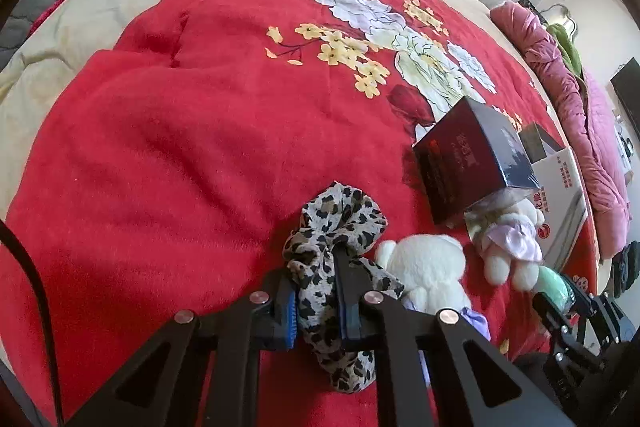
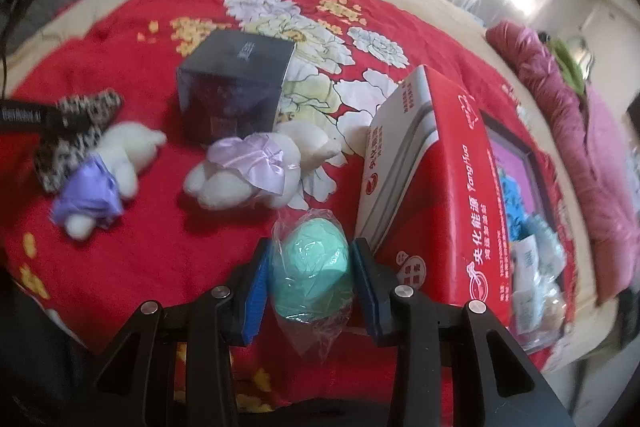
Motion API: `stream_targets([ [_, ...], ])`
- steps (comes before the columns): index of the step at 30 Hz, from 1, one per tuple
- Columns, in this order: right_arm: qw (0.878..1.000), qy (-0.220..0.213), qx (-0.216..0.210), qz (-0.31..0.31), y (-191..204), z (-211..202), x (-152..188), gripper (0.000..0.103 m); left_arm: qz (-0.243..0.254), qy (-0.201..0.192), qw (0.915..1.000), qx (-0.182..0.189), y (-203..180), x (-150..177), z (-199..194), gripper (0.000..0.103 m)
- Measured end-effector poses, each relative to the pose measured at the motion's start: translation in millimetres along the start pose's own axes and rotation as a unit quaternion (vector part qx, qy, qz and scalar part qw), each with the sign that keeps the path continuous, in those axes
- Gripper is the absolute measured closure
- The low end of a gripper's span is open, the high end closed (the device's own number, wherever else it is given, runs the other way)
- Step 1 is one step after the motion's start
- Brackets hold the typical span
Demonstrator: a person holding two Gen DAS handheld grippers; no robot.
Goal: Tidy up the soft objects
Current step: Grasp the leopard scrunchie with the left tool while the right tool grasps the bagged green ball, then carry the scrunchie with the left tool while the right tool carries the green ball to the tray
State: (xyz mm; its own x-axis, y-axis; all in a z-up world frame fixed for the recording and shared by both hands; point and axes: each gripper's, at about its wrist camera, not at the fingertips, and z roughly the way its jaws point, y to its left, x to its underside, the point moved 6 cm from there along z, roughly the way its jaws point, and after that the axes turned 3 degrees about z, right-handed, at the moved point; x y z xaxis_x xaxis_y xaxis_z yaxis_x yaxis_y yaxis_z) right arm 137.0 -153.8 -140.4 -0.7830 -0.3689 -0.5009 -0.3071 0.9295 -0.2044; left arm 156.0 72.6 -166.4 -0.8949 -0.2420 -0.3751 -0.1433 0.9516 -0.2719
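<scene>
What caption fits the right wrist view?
Right gripper clamps a bagged green ball beside the red box.

Fuzzy red blanket (image 1: 180, 147), glossy box (image 1: 472, 163)

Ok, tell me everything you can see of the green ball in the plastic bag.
The green ball is a mint-coloured, egg-shaped lump that looks soft, wrapped in a loose, clear, crinkled plastic bag whose ends bunch above and below it. It sits upright between the blue pads of the right tool, which press on both sides. It hangs above the red blanket, close beside the red cardboard box.
</scene>
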Motion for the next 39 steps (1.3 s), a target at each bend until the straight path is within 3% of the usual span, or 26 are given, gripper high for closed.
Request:
stream_targets([
  [14,0.997,-0.01,-0.063,0.043,2.2,-16.8,4.4,0.062,0.011,-0.018,0.9996,-0.017,-3.9,5.9,-15.5,0.089],
  [39,0.992,-0.047,-0.083,0.087,-14.1,-46.3,5.4,0.062,0.049,-0.058,0.996,-0.047,-29.1,18.7,-61.2,0.089],
])
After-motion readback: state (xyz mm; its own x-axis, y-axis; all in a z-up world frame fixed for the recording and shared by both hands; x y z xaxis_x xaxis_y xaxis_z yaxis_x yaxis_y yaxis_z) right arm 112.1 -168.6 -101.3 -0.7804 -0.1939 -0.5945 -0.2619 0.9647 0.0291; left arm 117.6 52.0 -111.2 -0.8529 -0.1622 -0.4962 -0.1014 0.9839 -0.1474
